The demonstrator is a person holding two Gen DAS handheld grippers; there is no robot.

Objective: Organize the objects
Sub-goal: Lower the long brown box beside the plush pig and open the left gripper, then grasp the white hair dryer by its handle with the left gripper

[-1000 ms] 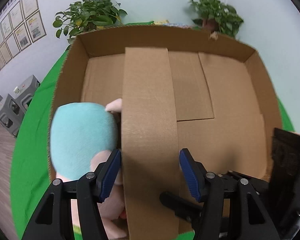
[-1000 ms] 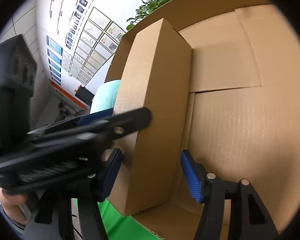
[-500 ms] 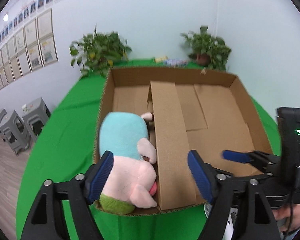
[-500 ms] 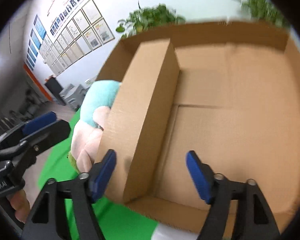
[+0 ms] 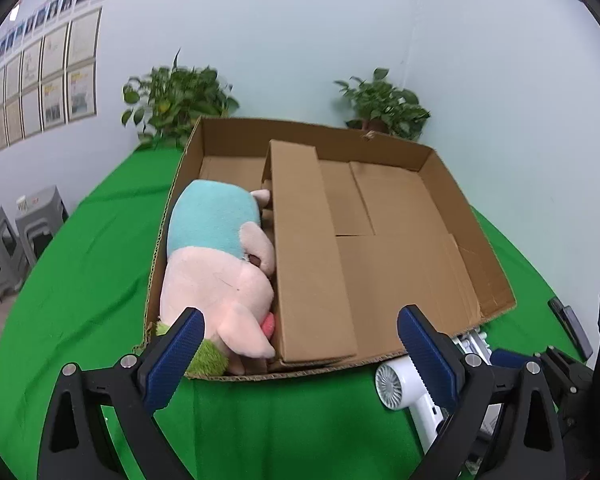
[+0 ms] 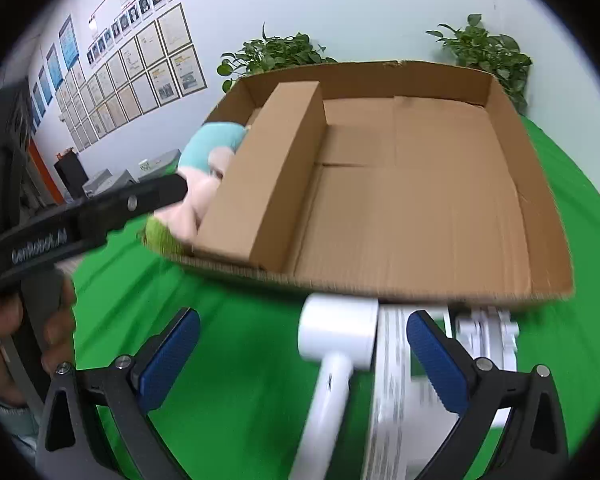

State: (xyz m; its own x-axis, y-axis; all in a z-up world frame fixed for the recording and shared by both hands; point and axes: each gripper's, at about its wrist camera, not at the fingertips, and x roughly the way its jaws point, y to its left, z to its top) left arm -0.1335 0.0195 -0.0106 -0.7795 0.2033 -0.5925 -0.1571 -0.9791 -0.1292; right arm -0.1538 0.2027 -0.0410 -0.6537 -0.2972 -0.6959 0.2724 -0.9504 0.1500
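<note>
The only lettering that can be partly read is white print along the black arm of the left tongs [image 6: 100, 216] in the right wrist view; it looks like "GenRobot.AI", though blur leaves that uncertain. The framed sheets on the wall [image 6: 156, 72] and the white printed box [image 6: 392, 392] carry print too small or smeared to read.

Left wrist cam sits high & back, looking fwd over the left tool [image 5: 298, 344] down into the cardboard box [image 5: 440, 152] on the green desk [image 5: 80, 264]. Right wrist cam's lower, close to the box's near-right corner, facing fwd-left. Both share the box, plush toy [image 5: 216, 256], white hair dryer [image 6: 332, 344], two plants & the back wall.
</note>
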